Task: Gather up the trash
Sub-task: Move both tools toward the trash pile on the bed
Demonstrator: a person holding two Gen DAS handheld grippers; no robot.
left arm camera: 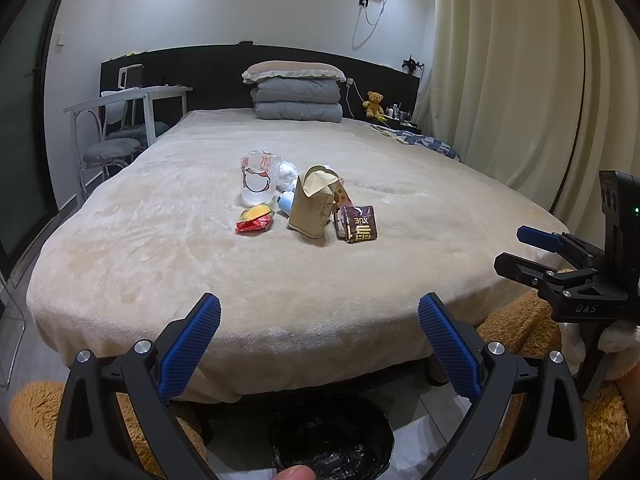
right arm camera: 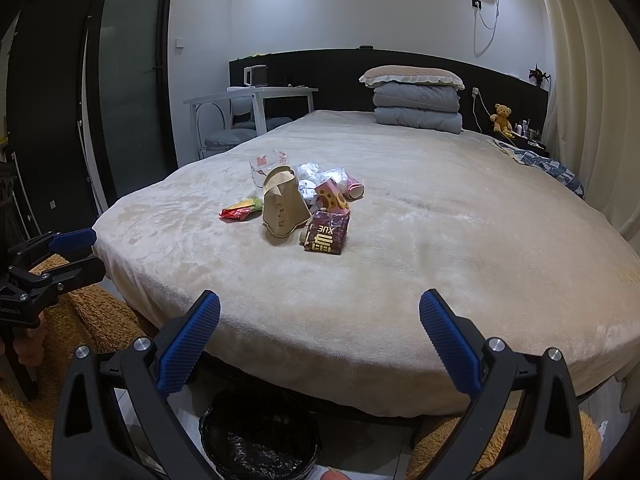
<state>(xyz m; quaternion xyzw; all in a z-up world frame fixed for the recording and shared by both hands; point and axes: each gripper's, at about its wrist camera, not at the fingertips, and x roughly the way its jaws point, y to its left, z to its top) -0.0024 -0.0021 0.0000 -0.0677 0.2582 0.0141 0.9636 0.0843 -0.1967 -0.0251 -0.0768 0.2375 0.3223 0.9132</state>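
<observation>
A heap of trash lies mid-bed: a brown paper bag (left arm camera: pixel 313 207) (right arm camera: pixel 283 208), a dark maroon wrapper (left arm camera: pixel 359 223) (right arm camera: pixel 327 233), a red and yellow wrapper (left arm camera: pixel 255 219) (right arm camera: pixel 241 209), a clear plastic cup (left arm camera: pixel 259 178) (right arm camera: pixel 267 166), crumpled clear plastic (right arm camera: pixel 320 174) and a small blue bottle (left arm camera: pixel 285 202). A black-lined trash bin (left arm camera: pixel 331 438) (right arm camera: pixel 260 434) stands on the floor at the bed's foot. My left gripper (left arm camera: pixel 319 334) and right gripper (right arm camera: pixel 319 332) are both open and empty, held before the bed's near edge, above the bin.
The beige bed (left arm camera: pixel 304 280) has a pillow on folded quilts (left arm camera: pixel 298 94) at the head. A white desk with chairs (left arm camera: pixel 128 116) stands left, curtains (left arm camera: pixel 520 80) right. A shaggy orange rug (right arm camera: pixel 80 312) covers the floor. A teddy bear (left arm camera: pixel 375 104) sits on the nightstand.
</observation>
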